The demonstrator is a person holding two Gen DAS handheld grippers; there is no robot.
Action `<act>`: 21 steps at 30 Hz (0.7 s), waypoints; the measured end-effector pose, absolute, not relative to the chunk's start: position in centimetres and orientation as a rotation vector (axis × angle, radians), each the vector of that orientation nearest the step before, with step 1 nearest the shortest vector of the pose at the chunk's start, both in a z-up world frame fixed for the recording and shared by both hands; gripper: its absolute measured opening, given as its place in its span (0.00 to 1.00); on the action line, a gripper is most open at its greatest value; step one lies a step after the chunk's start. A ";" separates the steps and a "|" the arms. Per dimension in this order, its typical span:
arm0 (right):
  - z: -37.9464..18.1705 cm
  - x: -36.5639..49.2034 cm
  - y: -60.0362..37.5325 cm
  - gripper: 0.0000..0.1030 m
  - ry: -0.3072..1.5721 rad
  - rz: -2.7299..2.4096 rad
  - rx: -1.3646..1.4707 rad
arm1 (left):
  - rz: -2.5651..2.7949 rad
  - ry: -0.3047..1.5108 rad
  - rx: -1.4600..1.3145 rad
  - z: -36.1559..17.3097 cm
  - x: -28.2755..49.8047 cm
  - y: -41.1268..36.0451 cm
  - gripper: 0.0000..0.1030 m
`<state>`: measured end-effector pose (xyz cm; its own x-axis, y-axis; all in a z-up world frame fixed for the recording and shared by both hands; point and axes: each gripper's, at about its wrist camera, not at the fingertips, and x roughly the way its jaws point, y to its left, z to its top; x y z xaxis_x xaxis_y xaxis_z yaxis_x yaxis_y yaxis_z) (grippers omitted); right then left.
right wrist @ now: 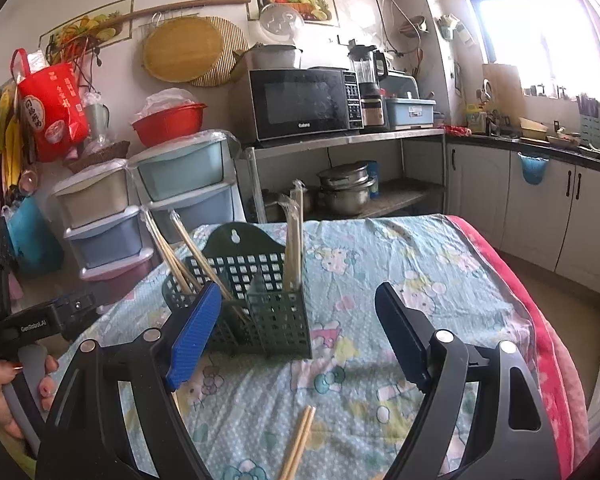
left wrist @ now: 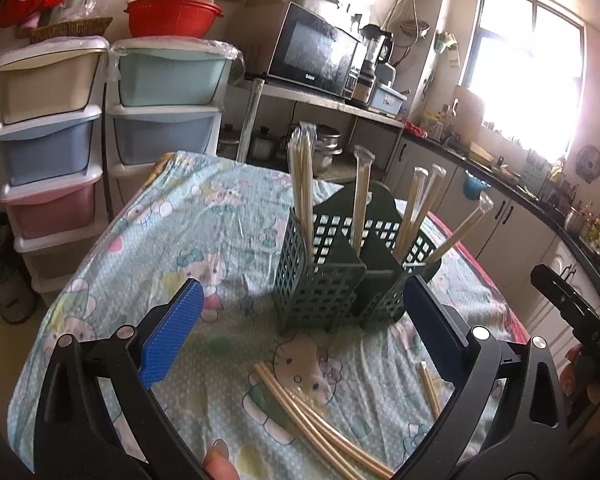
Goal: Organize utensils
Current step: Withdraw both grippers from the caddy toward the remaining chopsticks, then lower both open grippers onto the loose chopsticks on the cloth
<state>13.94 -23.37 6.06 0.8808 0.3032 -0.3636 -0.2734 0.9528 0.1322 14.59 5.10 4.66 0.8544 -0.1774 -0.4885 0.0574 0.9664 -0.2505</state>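
A dark green mesh utensil holder [left wrist: 340, 276] stands on the table with several wrapped chopstick pairs [left wrist: 300, 184] upright in its compartments. It also shows in the right wrist view [right wrist: 260, 304]. Loose wrapped chopsticks [left wrist: 320, 424] lie on the cloth in front of the holder, between my left fingers, and another pair [left wrist: 430, 388] lies to the right. My left gripper [left wrist: 300, 320] is open and empty, just in front of the holder. My right gripper [right wrist: 300, 332] is open and empty, to the holder's right, with a loose pair [right wrist: 298, 444] below it.
The table wears a light blue cartoon-print cloth [left wrist: 180, 248] with a red edge [right wrist: 540, 320] on the right. Stacked plastic drawers [left wrist: 52, 140] stand at the back left. A shelf with a microwave [right wrist: 300, 104] and pots stands behind; kitchen counters [right wrist: 540, 184] run along the right.
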 end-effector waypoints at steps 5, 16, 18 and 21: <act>4.9 13.6 -24.1 0.74 0.428 0.297 0.077 | -0.133 0.565 -0.227 3.7 14.5 4.6 0.90; 2.4 12.9 -25.0 0.74 0.508 0.287 0.062 | -0.163 0.641 -0.222 1.2 14.5 3.4 0.90; 1.9 12.8 -25.1 0.74 0.523 0.285 0.055 | -0.167 0.655 -0.218 0.7 14.4 3.2 0.90; 1.0 12.6 -25.2 0.74 0.546 0.286 0.047 | -0.172 0.678 -0.221 0.0 14.3 3.0 0.90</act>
<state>12.57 -25.23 0.95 0.8160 0.2810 -0.5051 -0.2562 0.9592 0.1198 14.35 3.03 0.04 0.7661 -0.2288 -0.6006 0.0858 0.9625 -0.2572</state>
